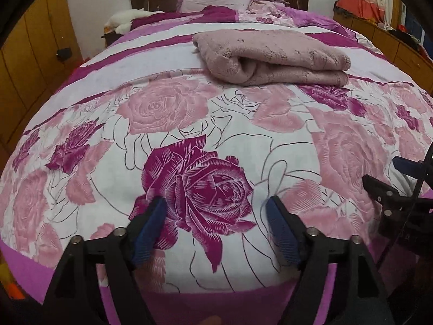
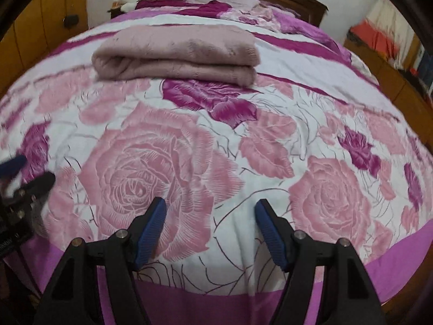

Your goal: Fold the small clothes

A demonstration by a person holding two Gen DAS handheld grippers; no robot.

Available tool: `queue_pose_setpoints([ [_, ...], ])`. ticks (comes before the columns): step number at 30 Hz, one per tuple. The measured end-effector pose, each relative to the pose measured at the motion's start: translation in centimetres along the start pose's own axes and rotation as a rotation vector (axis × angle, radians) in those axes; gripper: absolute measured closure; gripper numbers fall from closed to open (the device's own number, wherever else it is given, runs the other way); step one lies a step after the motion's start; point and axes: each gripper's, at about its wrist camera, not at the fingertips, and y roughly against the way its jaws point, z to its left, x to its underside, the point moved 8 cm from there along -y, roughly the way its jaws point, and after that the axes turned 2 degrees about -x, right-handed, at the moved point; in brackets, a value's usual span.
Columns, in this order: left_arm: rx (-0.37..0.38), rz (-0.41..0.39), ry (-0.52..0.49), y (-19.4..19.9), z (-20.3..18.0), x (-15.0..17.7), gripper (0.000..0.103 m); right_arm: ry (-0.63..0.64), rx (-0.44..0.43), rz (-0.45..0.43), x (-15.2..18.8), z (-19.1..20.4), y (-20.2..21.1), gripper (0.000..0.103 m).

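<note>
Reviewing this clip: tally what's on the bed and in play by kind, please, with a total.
Folded dusty-pink knit garment: 1
Pillow at the headboard: 1
White soft item at the bed's far left corner, kind unclear: 1
Grippers, left gripper and right gripper, both open and empty: 2
Total: 5
</note>
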Motion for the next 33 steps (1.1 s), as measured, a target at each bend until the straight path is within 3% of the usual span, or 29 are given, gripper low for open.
queue_pose_setpoints([
  [2, -0.015, -0.024, 0.003, -0.5, 0.2, -0.2, 0.033, -0.011, 0.009, -0.003, -0.1, -0.2, -0.5, 0.024],
  [4, -0.037, -0.043, 0.006, -0.9, 0.4, -0.3, 0.025, -0.03, 0.044, -0.017, -0.3, -0.7, -1.0, 0.004],
  [5, -0.036, -0.049, 0.012, -1.0, 0.4, -0.3, 0.024, -0.047, 0.07, -0.022, -0.4, -1.3, -1.5, 0.001],
  [8, -0.022, -0.052, 0.032, -1.4, 0.5, -0.7, 0.018, -0.107, 0.024, -0.037, -0.6, -1.8, -2.0, 0.0],
  [14, -0.023, -0.078, 0.044, -1.6, 0.5, -0.8, 0.017, -0.06, 0.088, -0.091, -0.6, -0.8, -1.4, 0.001],
  [20, -0.027, -0.084, 0.02, -1.2, 0.2, -1.0, 0.017, -0.063, 0.077, -0.089, -0.4, -0.4, -0.6, 0.001],
  [23, -0.009, -0.077, 0.025, -0.5, 0.2, -1.4, 0.018, -0.073, 0.027, -0.175, -1.6, -0.2, 1.3, 0.009],
  [26, -0.008, -0.095, 0.043, 0.5, 0.4, -1.9, 0.018, -0.038, 0.046, -0.227, -2.2, 0.4, 2.6, 0.01],
  [33, 0.0, -0.076, 0.056, 1.2, 0.6, -1.9, 0.018, -0.01, 0.061, -0.219, -2.6, 0.8, 2.8, 0.01],
])
